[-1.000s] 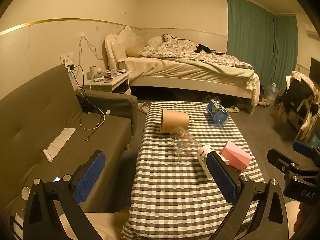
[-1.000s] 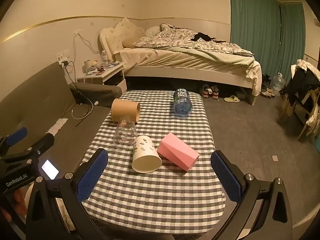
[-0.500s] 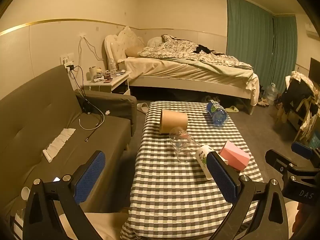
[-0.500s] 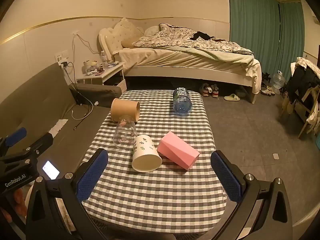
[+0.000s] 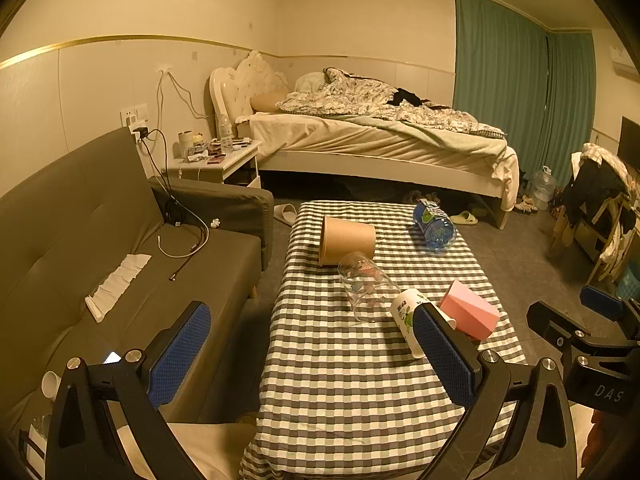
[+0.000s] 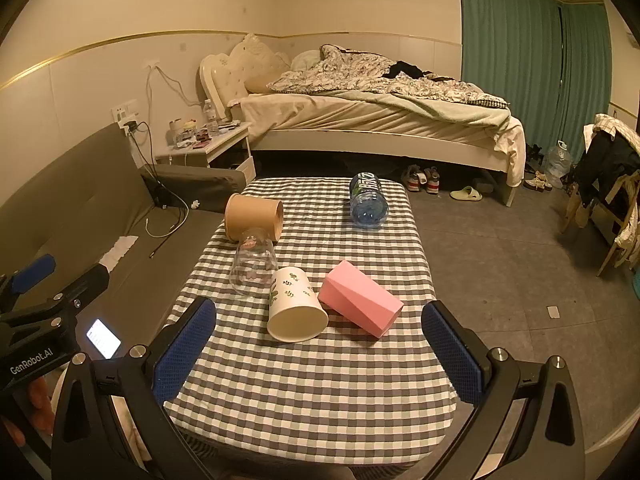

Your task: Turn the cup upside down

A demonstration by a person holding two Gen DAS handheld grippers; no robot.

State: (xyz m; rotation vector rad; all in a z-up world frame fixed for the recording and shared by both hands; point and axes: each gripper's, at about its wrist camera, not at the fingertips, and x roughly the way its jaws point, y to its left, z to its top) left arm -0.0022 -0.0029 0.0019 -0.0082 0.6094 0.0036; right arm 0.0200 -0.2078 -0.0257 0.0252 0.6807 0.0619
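On the checked table (image 6: pixel 304 392) several cups lie on their sides. A white paper cup with green leaves (image 6: pixel 294 310) (image 5: pixel 406 318) points its mouth toward me. To its left lies a clear glass (image 6: pixel 253 266) (image 5: pixel 366 284), and behind that a brown paper cup (image 6: pixel 253 216) (image 5: pixel 346 240). A pink faceted cup (image 6: pixel 362 304) (image 5: pixel 470 314) rests to the right of the white one. My right gripper (image 6: pixel 320 354) hovers open over the table's near edge, short of the white cup. My left gripper (image 5: pixel 308 354) is open at the table's left side, holding nothing.
A blue water bottle (image 6: pixel 368 198) lies at the table's far right. A grey sofa (image 5: pixel 100 248) with cables and a folded cloth runs along the left. A bed (image 6: pixel 380 120) and a nightstand (image 5: pixel 218 160) stand behind; a chair with clothes (image 6: pixel 612 184) is at the right.
Both grippers have drifted slightly; the table and cups sit a little differently in each view. Nothing on the table has moved and both grippers stay open.
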